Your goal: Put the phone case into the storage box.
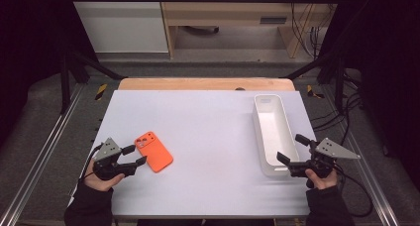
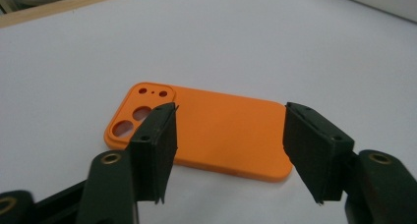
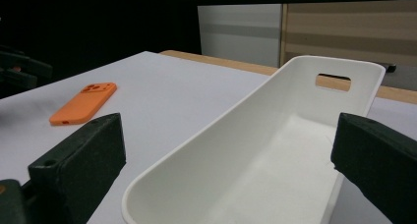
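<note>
An orange phone case (image 1: 154, 151) lies flat on the white table (image 1: 208, 122), camera cutouts toward the far left. My left gripper (image 1: 136, 155) sits just left of it, pointing at its near end. In the left gripper view the case (image 2: 221, 130) lies beyond and between the two black pads (image 2: 157, 145), which stand apart without touching it. A long white tray (image 1: 272, 132) stands empty at the right. My right gripper (image 1: 292, 147) is open at the tray's near end, its jaws on either side of the tray's rim (image 3: 196, 145).
The table's front edge runs just before both hands. Metal frame rails (image 1: 39, 151) flank the table on both sides. A wooden strip (image 1: 205, 84) borders the far edge, with cabinets and cables on the floor beyond.
</note>
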Available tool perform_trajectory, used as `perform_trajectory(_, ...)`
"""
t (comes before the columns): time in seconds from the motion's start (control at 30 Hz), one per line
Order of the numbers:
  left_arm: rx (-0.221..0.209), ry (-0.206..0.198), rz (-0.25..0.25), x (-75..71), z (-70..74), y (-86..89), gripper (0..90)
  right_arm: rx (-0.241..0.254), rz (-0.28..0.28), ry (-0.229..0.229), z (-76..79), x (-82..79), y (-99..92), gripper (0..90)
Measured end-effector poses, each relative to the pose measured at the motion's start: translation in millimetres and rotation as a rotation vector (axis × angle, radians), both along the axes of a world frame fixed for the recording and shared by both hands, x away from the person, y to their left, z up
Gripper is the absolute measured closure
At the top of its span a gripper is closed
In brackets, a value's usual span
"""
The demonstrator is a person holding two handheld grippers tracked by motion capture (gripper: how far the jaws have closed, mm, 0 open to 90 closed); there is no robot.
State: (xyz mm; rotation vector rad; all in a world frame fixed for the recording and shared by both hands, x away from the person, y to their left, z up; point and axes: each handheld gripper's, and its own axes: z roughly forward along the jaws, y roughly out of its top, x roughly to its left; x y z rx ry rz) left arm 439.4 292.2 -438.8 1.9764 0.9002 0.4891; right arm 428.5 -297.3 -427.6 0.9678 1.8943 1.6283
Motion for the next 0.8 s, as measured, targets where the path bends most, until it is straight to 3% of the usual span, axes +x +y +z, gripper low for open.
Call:
perform_trajectory(0.3, 0.065, 0.068, 0.006, 1.6, -4.4, -2.2, 59.1, -0.001, 0.002, 0.000, -0.1, 0.1, 0.0, 0.5)
perform_trajectory(0.43, 0.076, 0.090, 0.010, 2.8, -6.6, -2.3, 65.2, -0.001, 0.003, 0.001, -0.1, 0.1, 0.1, 0.5)
perform_trajectory(0.8, 0.162, 0.164, 0.000, 6.5, -15.6, -8.7, 82.7, -0.004, 0.003, 0.000, -0.2, 0.4, 0.1, 0.5)
